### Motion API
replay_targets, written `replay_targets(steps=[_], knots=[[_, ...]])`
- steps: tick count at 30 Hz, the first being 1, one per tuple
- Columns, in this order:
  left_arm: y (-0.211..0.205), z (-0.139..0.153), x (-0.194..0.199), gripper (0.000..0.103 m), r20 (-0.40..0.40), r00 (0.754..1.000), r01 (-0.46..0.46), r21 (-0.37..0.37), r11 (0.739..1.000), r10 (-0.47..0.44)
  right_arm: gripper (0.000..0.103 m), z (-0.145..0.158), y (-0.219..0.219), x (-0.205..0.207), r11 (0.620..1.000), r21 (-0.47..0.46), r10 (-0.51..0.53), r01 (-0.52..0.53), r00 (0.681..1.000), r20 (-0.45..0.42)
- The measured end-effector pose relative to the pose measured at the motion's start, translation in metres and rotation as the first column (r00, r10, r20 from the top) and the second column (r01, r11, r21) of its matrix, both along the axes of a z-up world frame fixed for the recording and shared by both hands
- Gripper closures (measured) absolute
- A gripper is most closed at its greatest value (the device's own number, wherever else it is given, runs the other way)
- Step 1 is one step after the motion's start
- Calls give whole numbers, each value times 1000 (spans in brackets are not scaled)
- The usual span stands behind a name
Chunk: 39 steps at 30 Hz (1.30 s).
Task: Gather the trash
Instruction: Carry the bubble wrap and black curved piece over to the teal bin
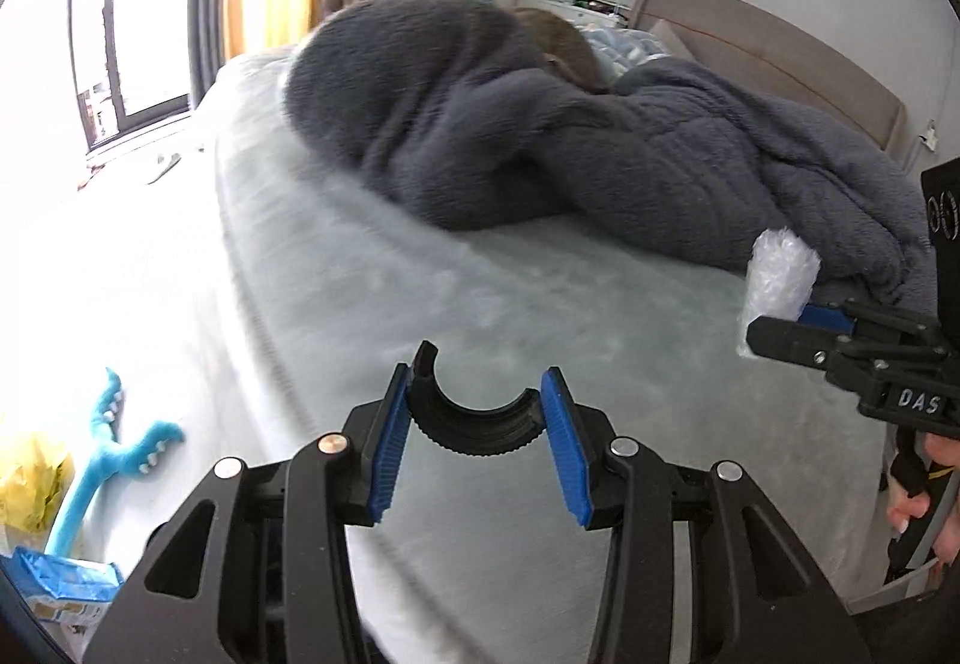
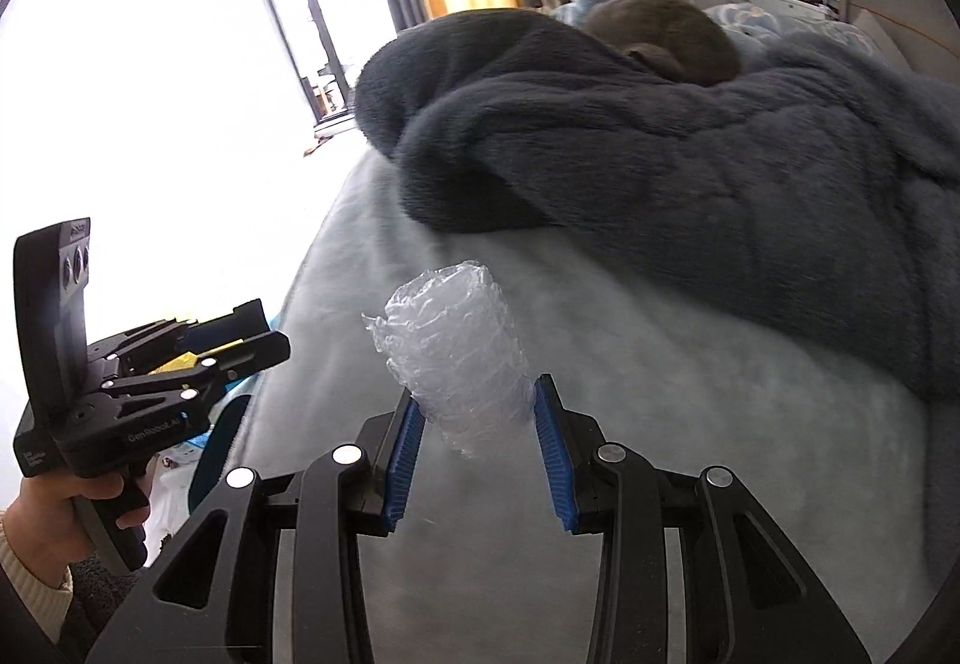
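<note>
A crumpled roll of clear bubble wrap (image 2: 453,352) sits between the blue pads of my right gripper (image 2: 477,412), which is shut on it and holds it above the pale grey bed (image 2: 630,394). In the left wrist view the same bubble wrap (image 1: 780,277) shows at the right edge, held by the right gripper (image 1: 798,328). My left gripper (image 1: 477,394) is open and empty over the bed's near corner; it also shows in the right wrist view (image 2: 240,328) at the left.
A dark grey fleece blanket (image 1: 540,124) is heaped on the bed. On the floor to the left lie a blue plush toy (image 1: 114,454), a yellow bag (image 1: 30,478) and a blue box (image 1: 66,580). A window (image 1: 138,4) and curtains stand behind.
</note>
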<state>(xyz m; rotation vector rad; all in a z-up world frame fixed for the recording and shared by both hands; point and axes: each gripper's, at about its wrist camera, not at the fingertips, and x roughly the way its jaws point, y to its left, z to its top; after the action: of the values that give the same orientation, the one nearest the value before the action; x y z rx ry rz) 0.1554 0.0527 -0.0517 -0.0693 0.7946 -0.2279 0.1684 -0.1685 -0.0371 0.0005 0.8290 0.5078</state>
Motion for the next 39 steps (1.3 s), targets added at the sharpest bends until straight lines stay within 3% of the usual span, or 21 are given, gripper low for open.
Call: replay_targets(steps=[9,17,30,39], knots=[[62,-12,-13,57,-35,997,-73,21,997,74,65,5,65,3,997,-1,82,-82,997,7],[109,-40,-24,57,-131,984,-117,46,992,122,65,2,121,2,987,-11,159,-159,987,7],[160,-84,-43,57,-287,944,-155,56,986,164,65,-8,192,-3,966,-22,258,-258,966,-8],[185,-119,-58,55,-415,895,-156,51,986,163,65,-19,222,-9,953,-25,300,-301,953,-36]])
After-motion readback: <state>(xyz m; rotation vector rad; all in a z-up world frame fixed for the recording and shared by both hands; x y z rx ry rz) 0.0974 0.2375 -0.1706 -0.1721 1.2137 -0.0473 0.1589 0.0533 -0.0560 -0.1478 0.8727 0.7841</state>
